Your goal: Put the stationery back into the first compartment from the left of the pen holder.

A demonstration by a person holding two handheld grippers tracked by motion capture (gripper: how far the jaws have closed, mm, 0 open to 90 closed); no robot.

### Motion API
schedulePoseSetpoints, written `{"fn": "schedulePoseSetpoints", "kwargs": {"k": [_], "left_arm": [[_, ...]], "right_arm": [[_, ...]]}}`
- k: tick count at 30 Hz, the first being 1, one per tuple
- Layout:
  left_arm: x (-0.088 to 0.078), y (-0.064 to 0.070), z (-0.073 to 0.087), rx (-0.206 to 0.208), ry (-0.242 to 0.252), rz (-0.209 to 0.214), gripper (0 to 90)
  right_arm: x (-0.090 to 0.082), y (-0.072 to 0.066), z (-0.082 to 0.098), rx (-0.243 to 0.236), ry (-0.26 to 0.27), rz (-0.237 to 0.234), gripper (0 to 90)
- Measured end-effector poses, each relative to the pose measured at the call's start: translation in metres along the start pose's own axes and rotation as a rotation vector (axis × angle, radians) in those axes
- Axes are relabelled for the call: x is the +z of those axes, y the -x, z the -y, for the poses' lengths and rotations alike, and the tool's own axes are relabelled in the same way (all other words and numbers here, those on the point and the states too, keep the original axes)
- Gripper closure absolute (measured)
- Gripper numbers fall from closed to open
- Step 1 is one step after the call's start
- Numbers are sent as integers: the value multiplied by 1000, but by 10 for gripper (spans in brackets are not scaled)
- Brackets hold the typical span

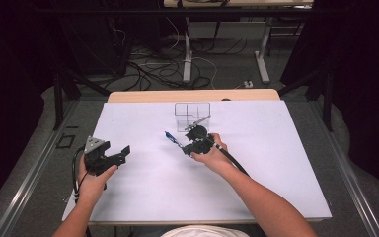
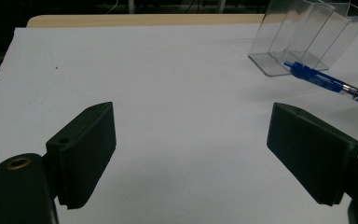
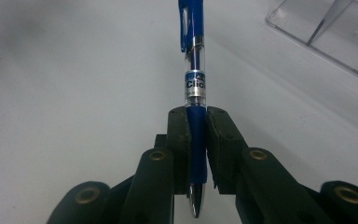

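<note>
A blue click pen with a clear barrel is clamped between the jaws of my right gripper, its clip end pointing away from the hand. In the high view this right gripper hovers over the white table top just in front of a clear plastic organiser, with the pen sticking out to the left. My left gripper rests at the table's left side with its jaws wide apart and nothing between them. From the left gripper view, the pen and the organiser lie at the far right.
The clear organiser has several upright compartments and stands near the table's far edge. A wooden strip borders the white sheet at the back. Cables and table legs crowd the floor beyond. Metal rails run along both sides.
</note>
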State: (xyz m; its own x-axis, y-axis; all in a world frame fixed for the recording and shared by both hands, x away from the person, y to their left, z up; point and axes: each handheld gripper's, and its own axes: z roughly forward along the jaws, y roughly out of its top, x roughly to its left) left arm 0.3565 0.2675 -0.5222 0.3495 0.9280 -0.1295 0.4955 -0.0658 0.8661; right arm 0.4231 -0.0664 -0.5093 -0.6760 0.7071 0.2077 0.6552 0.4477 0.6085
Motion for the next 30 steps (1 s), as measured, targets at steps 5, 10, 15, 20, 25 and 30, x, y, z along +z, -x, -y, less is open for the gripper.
{"fn": "schedulePoseSetpoints", "kwargs": {"k": [5,10,15,20,25,30], "left_arm": [[0,0,0,0,0,0,154],[0,1,0,-3,-2,5,154],[1,3,0,4,-4,10,156],[2,5,-1,6,2,9,157],[3,7,-2,4,5,16,157],[4,10,-2,21,4,22,157]], "right_arm": [[-11,5,-1,-11,20,12,803],[-22,11,0,-1,46,23,802],[-35,19,0,-2,43,39,802],[-49,29,-1,4,60,58,803],[-61,38,-3,2,68,76,803],[-65,39,-4,-15,69,89,802]]}}
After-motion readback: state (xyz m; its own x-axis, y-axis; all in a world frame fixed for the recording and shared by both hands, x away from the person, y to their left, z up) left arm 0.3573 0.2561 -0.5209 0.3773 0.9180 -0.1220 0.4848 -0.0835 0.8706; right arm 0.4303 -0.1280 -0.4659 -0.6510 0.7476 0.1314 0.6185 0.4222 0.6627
